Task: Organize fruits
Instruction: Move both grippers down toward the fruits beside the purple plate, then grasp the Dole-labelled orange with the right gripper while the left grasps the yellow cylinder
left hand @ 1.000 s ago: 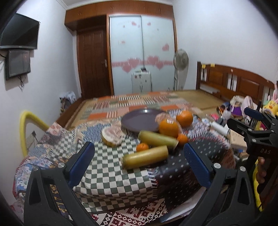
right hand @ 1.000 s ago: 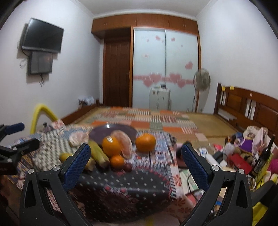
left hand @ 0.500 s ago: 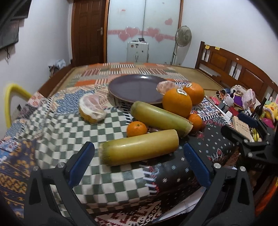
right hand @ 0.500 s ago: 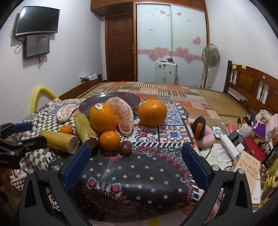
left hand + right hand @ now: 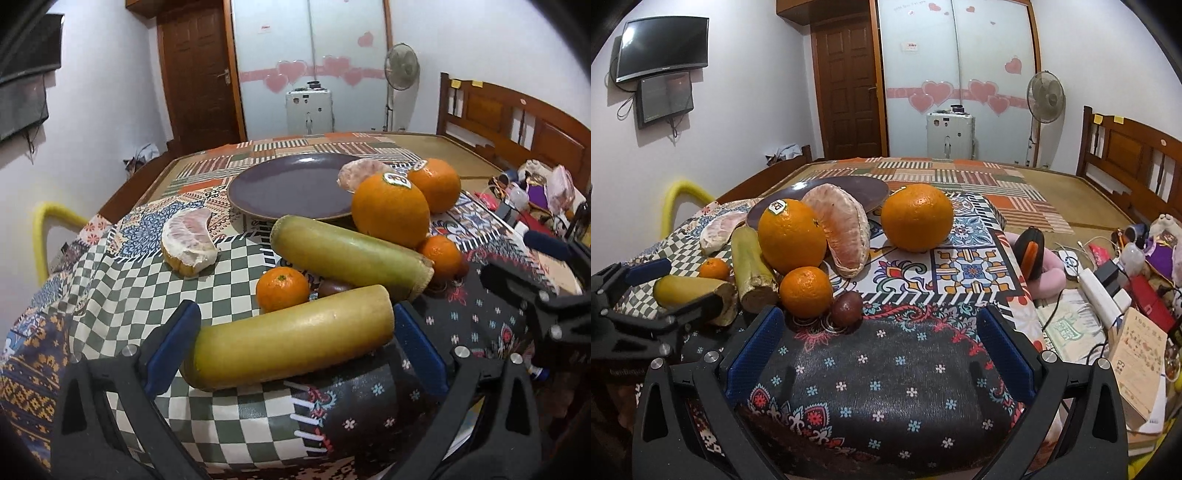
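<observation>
Near cane lies crosswise at table's front edge, between wide-open left gripper jaws. Looks stiff, smooth, heavy: grip mid-length. Right gripper wide, empty.

Both tools have moved in toward the fruit on the table. A second ago the left tool viewed the whole spread from well back; now its blue pads stand on either side of the nearer sugarcane piece, one at each end, wide apart — whether they touch it cannot be told. The second sugarcane piece and the small tangerine now sit just beyond it. The right tool has also come closer and lower: the small orange and the dark round fruit now lie just ahead of its open pads, and the room's ceiling has dropped out of both views.
</observation>
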